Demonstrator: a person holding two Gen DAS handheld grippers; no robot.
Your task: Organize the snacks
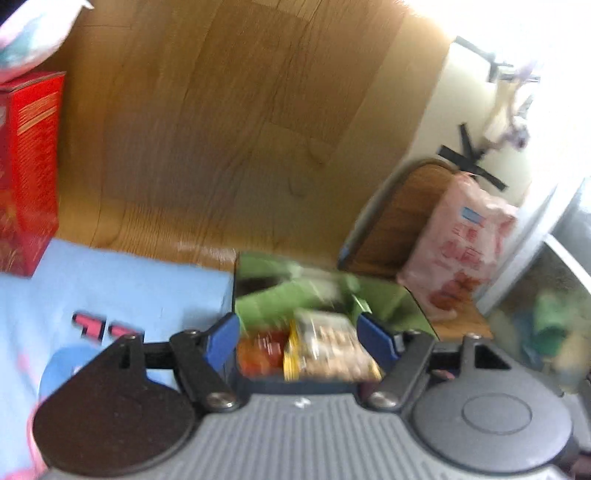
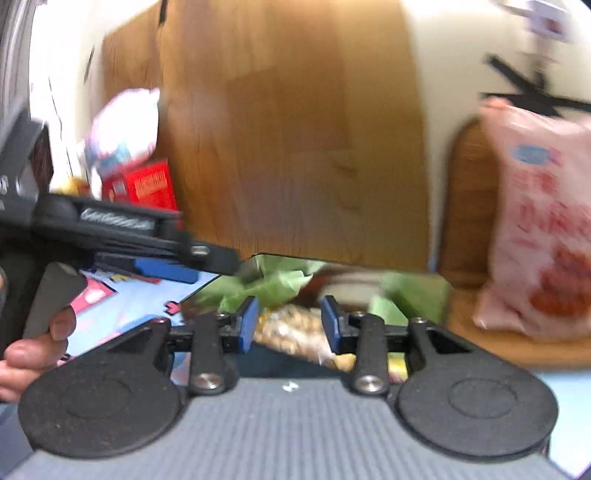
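A green-lined storage box point(image 1: 399, 295) holds snack packets: a clear yellow-edged bag of nuts point(image 1: 328, 347) and a red-orange packet point(image 1: 260, 350). My left gripper point(image 1: 297, 338) is open just above the box, fingers apart over the packets. In the right wrist view the same box point(image 2: 417, 291) and nut bag point(image 2: 291, 328) lie under my right gripper point(image 2: 290, 323), also open and empty. The left gripper point(image 2: 162, 267) shows at the left in that view, held in a hand. Both views are blurred.
A red carton point(image 1: 29, 173) with a white pouch point(image 1: 33, 33) on top stands at the left on a light blue printed cloth point(image 1: 122, 291). A pink snack bag point(image 1: 461, 251) leans on a wooden chair point(image 1: 391, 221) at the right. Wooden panel behind.
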